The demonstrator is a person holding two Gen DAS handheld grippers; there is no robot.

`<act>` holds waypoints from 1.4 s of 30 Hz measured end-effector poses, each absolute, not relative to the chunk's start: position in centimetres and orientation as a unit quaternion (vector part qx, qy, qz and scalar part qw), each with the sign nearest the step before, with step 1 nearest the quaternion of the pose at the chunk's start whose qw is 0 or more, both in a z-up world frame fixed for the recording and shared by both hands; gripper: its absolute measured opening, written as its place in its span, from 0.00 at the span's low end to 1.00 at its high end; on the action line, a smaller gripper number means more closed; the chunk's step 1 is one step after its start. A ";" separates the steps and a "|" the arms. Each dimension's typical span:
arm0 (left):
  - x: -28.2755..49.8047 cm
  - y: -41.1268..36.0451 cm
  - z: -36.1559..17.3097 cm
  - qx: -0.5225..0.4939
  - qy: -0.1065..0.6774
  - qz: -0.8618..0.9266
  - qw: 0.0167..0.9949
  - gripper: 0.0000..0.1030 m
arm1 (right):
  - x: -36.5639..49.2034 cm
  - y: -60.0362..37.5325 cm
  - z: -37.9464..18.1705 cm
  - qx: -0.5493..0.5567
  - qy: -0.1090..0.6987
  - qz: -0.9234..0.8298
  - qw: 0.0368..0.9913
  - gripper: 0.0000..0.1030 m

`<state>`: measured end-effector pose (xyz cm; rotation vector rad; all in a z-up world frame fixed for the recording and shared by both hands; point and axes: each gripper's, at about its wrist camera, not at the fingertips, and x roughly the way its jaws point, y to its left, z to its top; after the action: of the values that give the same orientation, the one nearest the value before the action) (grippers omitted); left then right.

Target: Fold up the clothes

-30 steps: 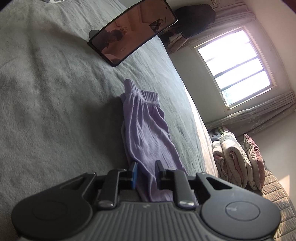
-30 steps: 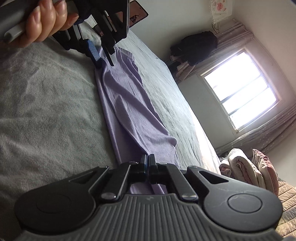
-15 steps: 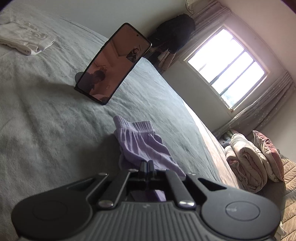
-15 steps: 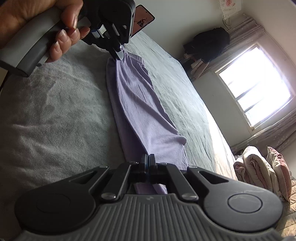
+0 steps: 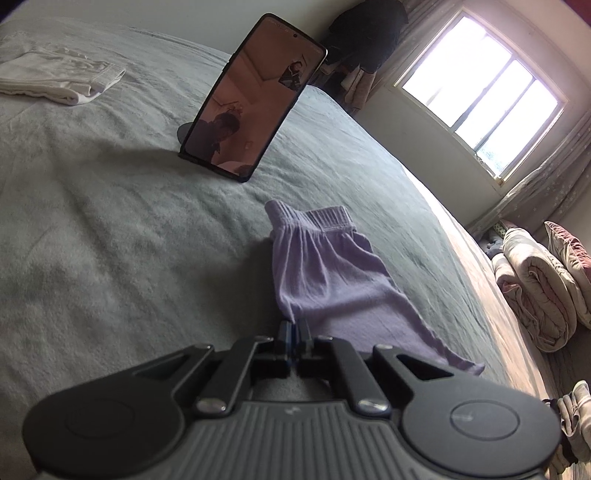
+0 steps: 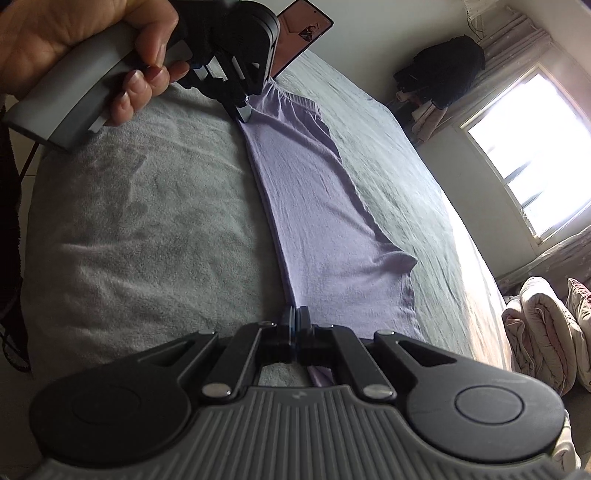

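Pinching the near long edge of a pair of lilac knit trousers (image 6: pixel 325 206), the right gripper (image 6: pixel 295 317) had its two black fingers (image 6: pixel 286 319) pressed together on the cloth close to the hem end. In the right wrist view the fabric ran away from those fingers toward 12 o'clock as a long folded strip, lying flat on the grey fleece bed cover (image 6: pixel 147 229), with one loose corner turned up at about 2 o'clock from the fingertips. At the far end of the strip, near 11 o'clock, the left gripper (image 6: pixel 242 112) nipped the same edge, and the person's left hand (image 6: pixel 96 48) wrapped round its grey handle.

In the left wrist view the left gripper (image 5: pixel 294 328) showed its fingers (image 5: pixel 284 332) closed tight on a small tuck of the trousers (image 5: pixel 325 280) just below the ribbed elastic waistband (image 5: pixel 325 216), which sat bunched and slightly raised toward 12 o'clock. The rest of the cloth trailed off toward 4 o'clock along the cover (image 5: pixel 110 258).

Beyond the waistband, at 11 o'clock, a dark smartphone (image 5: pixel 255 96) stood tilted on a small round stand. A folded white garment (image 5: pixel 55 79) lay on the cover well apart at 10 o'clock. A bright window (image 5: pixel 484 96) filled the wall at 1 o'clock, a black bag (image 5: pixel 369 33) hung near 12 o'clock, and rolled pinkish quilts (image 5: pixel 535 295) were stacked beside the bed at 3 o'clock.
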<state>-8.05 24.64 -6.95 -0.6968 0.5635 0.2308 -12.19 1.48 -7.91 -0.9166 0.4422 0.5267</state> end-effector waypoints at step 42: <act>-10.1 -0.6 -5.3 0.046 0.287 -0.375 0.880 0.31 | -14.1 -20.7 -6.5 -0.240 0.283 0.181 0.911 0.37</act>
<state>-10.10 -0.62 -5.26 0.0952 0.5986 -0.7811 -14.13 -20.68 -6.54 -0.4946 0.5827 0.3725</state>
